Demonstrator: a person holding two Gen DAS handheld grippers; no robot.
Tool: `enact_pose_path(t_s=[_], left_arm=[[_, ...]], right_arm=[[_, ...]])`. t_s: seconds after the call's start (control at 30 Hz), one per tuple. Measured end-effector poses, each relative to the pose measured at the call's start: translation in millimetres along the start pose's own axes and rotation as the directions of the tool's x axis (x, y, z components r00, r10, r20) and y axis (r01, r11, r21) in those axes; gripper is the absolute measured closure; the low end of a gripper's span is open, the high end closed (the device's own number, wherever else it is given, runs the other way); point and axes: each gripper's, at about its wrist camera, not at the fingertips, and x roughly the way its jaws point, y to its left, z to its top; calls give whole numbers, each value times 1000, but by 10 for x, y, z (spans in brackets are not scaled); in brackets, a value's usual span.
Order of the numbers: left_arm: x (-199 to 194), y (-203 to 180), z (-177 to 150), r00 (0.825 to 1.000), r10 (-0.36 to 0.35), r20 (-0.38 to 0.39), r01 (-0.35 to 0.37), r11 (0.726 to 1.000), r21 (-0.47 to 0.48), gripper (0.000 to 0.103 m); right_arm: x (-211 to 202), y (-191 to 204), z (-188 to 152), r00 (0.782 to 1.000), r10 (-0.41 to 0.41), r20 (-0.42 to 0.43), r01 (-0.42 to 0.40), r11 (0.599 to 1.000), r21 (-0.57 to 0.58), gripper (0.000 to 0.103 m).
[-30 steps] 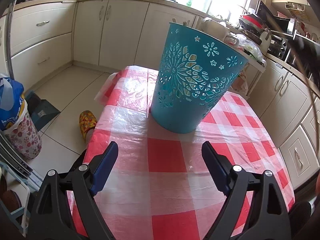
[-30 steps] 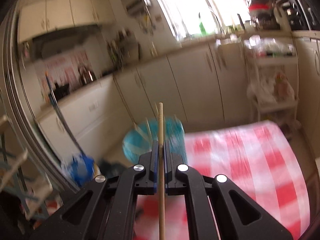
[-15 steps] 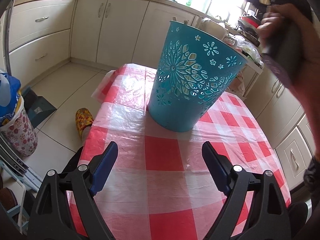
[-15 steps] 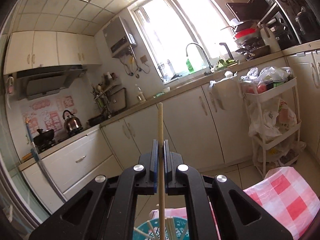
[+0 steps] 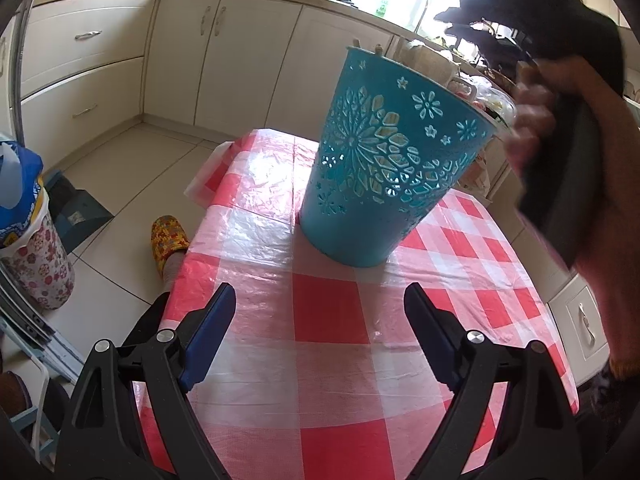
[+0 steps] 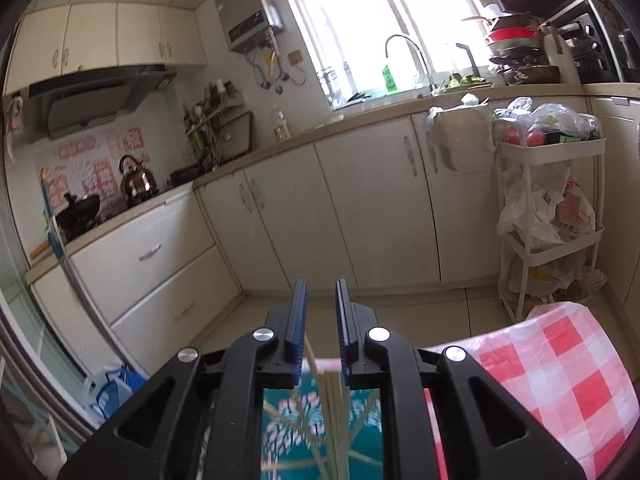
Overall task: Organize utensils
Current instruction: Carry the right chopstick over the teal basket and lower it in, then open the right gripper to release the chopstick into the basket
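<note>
My right gripper (image 6: 320,320) sits right above the teal basket (image 5: 394,168), fingers parted a little with nothing pinched between them. The chopsticks (image 6: 334,412) are down inside the basket, visible just under the blue pads (image 6: 297,320). My left gripper (image 5: 320,332) hangs over the red checked tablecloth (image 5: 332,360) near the basket, spread wide and empty. My right hand (image 5: 568,152) shows blurry beside the rim.
</note>
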Motion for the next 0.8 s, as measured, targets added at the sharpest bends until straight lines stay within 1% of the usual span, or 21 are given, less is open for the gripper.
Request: enact_pose_path(t_s=[0.07, 0.13, 0.17, 0.2, 0.27, 0.33, 0.43, 0.47, 0.6, 0.67, 0.7, 0.77, 0.8], left_arm=[[-47, 6, 29, 1000, 12, 9, -12, 1000, 5, 19], [-99, 31, 65, 999, 30, 12, -31, 1000, 5, 19], [-136, 49, 88, 999, 36, 17, -36, 999, 0, 18], [-202, 64, 127, 999, 47, 26, -47, 999, -3, 18], [-314, 73, 180, 997, 67, 44, -68, 998, 11, 16], [-414, 59, 224, 995, 87, 58, -89, 996, 27, 15], [-584, 23, 262, 991, 109, 76, -113, 992, 51, 13], [-631, 5, 265, 990, 117, 76, -122, 991, 61, 13], [-833, -113, 242, 989, 133, 63, -140, 984, 114, 11], [-920, -157, 231, 988, 144, 60, -151, 979, 133, 11], [-1000, -186, 212, 987, 147, 58, -154, 977, 146, 10], [-1172, -218, 187, 987, 146, 61, -154, 975, 163, 9], [-1253, -235, 180, 987, 148, 66, -157, 973, 170, 8]], right_arm=[[-146, 0, -43, 1000, 16, -9, -16, 1000, -10, 88], [-397, -5, -122, 1000, 28, -14, -28, 999, -25, 83], [-518, -7, -172, 999, 27, -22, -28, 999, -37, 79], [-605, -15, -214, 999, 24, -28, -25, 999, -42, 74], [-847, -60, -380, 998, 5, -56, -8, 999, -54, 69], [-1015, -130, -554, 995, -21, -98, 16, 998, -55, 68], [-1225, -255, -837, 984, -61, -170, 55, 998, -42, 68], [-1305, -304, -954, 977, -80, -200, 75, 997, -34, 68], [-1535, -391, -1255, 955, -113, -273, 118, 993, -1, 62], [-1670, -389, -1349, 949, -119, -293, 128, 992, 11, 59], [-1715, -371, -1368, 946, -123, -299, 133, 991, 13, 54], [-1898, -298, -1396, 946, -128, -299, 140, 990, 19, 48], [-1982, -265, -1412, 947, -125, -297, 138, 990, 20, 47]])
